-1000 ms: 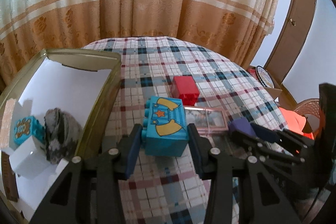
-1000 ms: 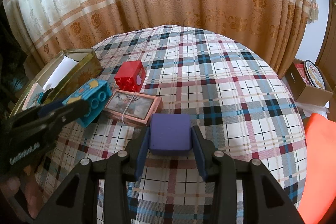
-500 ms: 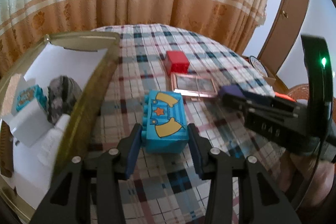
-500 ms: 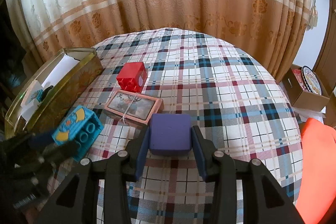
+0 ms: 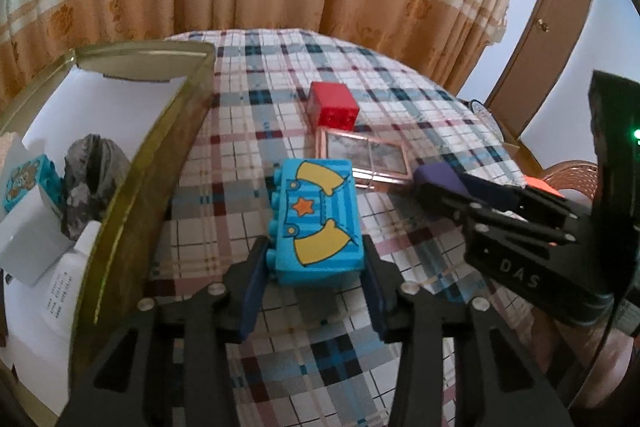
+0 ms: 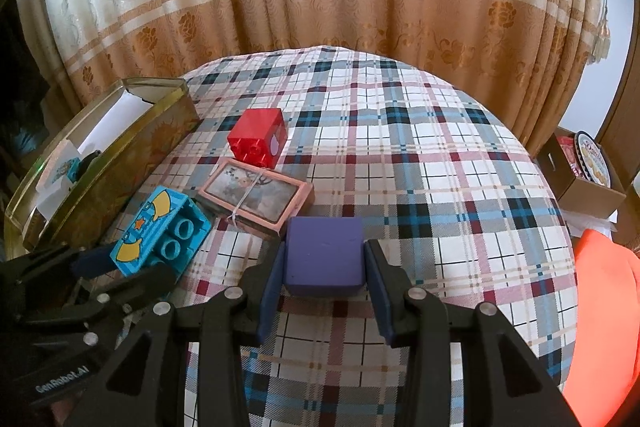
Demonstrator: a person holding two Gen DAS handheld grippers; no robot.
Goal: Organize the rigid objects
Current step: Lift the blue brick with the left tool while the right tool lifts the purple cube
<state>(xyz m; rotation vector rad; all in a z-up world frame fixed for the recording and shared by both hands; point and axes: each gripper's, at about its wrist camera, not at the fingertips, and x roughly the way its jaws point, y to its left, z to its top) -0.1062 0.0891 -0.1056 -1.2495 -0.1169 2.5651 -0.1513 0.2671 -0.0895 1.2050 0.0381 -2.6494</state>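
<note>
My left gripper [image 5: 314, 261] is shut on a blue toy brick [image 5: 318, 223] printed with yellow shapes and an orange star. In the right wrist view the same brick [image 6: 160, 235] is held tilted in the left gripper [image 6: 128, 267], close beside the gold tin [image 6: 120, 163]. My right gripper [image 6: 325, 261] is shut on a purple cube [image 6: 325, 255], just in front of a pink framed box [image 6: 256, 197] tied with a band. A red brick [image 6: 258, 139] lies behind that box. The left wrist view shows the right gripper [image 5: 444, 183] and the purple cube [image 5: 436, 177] at the right.
The open gold tin [image 5: 160, 163] holds a small teal brick [image 5: 22, 179], a grey lump [image 5: 92, 167] and a white box [image 5: 28, 239]. A plaid cloth covers the round table. Curtains hang behind; a cardboard box [image 6: 580, 183] and an orange item [image 6: 600, 287] lie off the right edge.
The left gripper has shifted the blue brick a little toward the near edge, alongside the tin. The right gripper and the purple cube have stayed put.
</note>
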